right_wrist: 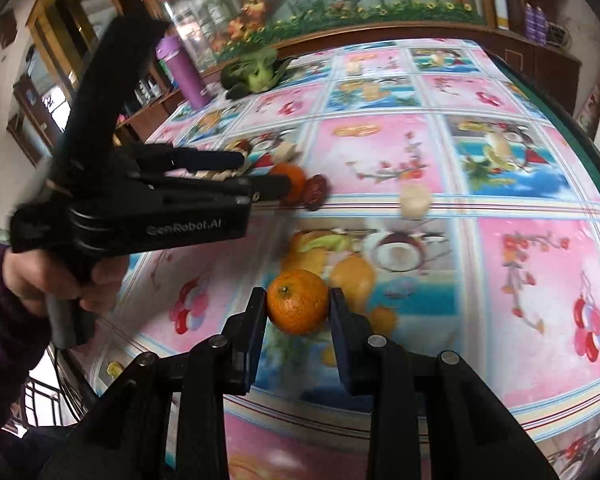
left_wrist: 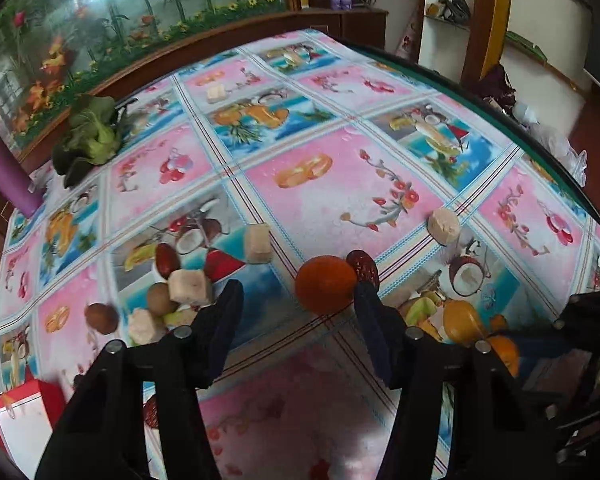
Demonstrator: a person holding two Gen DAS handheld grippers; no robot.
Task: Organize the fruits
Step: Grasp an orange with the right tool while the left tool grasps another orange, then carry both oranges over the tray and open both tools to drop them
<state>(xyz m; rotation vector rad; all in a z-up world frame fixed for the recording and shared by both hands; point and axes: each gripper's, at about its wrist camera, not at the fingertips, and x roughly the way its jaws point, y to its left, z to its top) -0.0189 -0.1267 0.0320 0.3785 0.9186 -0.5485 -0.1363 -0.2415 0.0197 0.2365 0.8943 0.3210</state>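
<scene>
In the right wrist view my right gripper [right_wrist: 298, 310] is shut on a mandarin orange [right_wrist: 298, 300], a pad pressed on each side. The same mandarin [left_wrist: 506, 354] peeks in at the right of the left wrist view. My left gripper [left_wrist: 296, 300] is open low over the table, and a second orange [left_wrist: 326, 284] sits just past its fingertips, against the right finger. A red date [left_wrist: 363, 266] touches that orange. From the right wrist view, a hand holds the left gripper [right_wrist: 264, 172] beside the orange [right_wrist: 294, 178] and date [right_wrist: 316, 192].
Banana pieces [left_wrist: 258, 244], [left_wrist: 443, 226], brown fruits [left_wrist: 101, 318] and another date [left_wrist: 167, 259] cluster left of the left gripper. Leafy greens [left_wrist: 90, 138] and a purple bottle [left_wrist: 8, 168] stand far left. A red box [left_wrist: 16, 420] sits at the near-left corner of the fruit-patterned tablecloth [left_wrist: 340, 200].
</scene>
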